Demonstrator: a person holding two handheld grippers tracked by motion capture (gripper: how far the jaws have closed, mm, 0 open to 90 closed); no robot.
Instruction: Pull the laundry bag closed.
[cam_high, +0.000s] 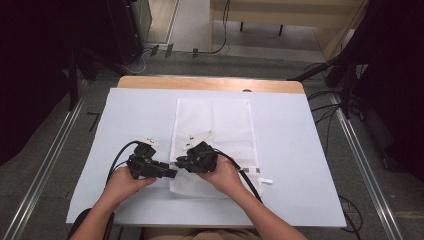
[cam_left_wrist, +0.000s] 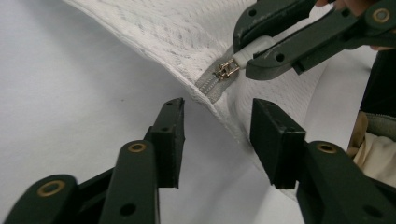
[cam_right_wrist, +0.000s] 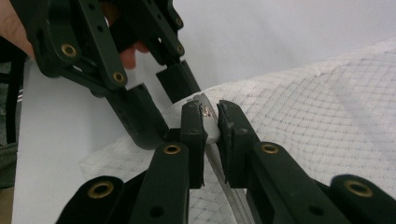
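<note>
Starting at the left of the high view: left gripper (cam_high: 172, 173) sits low on the white sheet (cam_high: 300, 150) that covers the table (cam_high: 210, 83), aimed right at the near-left edge of the mesh laundry bag (cam_high: 220, 125). Its jaws are released, with nothing pinched; in the left gripper view they stand apart on either side of the bag's raised edge, pads clear of the fabric, with the end of the zipper tape (cam_left_wrist: 208, 86) just beyond the tips. Moving right, the right gripper (cam_high: 176, 163) meets it almost tip to tip at that same bag edge. It is clenched on the zipper's white pull tab (cam_right_wrist: 212, 130); the right gripper view shows both pads pressed against the tab, zipper teeth running down between the jaws. From the left gripper view the same grip shows from the side: white tab between the other tool's tips, metal slider (cam_left_wrist: 226, 70) just outside them. The bag lies flat in the middle of the sheet, long side running away from the person, near-left edge lifted where the tab is held. Further right, a small white tag (cam_high: 266, 180) lies on the sheet beside the bag's near-right corner.
</note>
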